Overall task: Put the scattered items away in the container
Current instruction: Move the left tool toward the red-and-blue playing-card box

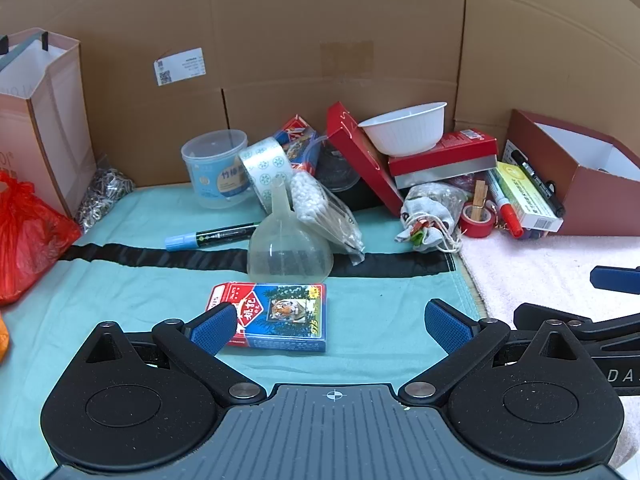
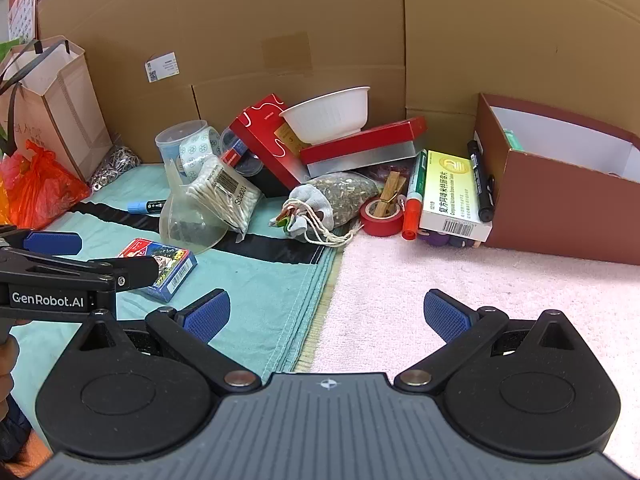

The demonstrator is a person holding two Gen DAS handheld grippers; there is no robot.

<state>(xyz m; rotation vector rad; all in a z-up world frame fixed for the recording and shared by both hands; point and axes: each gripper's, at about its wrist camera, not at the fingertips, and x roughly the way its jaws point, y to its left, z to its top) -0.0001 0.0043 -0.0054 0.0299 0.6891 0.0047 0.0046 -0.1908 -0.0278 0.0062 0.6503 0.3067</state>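
From the left wrist view, the left gripper [image 1: 331, 326] stands with its jaws spread fully and nothing between the pads. The card pack [image 1: 276, 316] lies flat on the teal cloth [image 1: 132, 292] just ahead of it, beside the left pad. Beyond the pack sit the clear funnel [image 1: 289, 240], a bag of cotton swabs [image 1: 324, 208], a blue-capped marker [image 1: 212, 236] off to the left, and farther back a heap: plastic tub [image 1: 214, 168], white bowl [image 1: 404, 128], red boxes, drawstring pouch [image 1: 430, 216], red tape roll [image 1: 478, 220]. The brown container [image 1: 592, 184] stands far ahead to the right, its white inside showing almost no contents. So the tidying appears barely begun; nearly everything is still out.

From the right wrist view, the right gripper [image 2: 327, 316] is likewise wide open and empty, hovering over the seam between the teal cloth and pink towel [image 2: 480, 276]. The container [image 2: 560, 196] sits ahead to its right; something green shows inside, too little to name. A yellow medicine box [image 2: 452, 196], black marker [image 2: 480, 180] and red-capped marker [image 2: 414, 196] lie just beside its wall, still outside.
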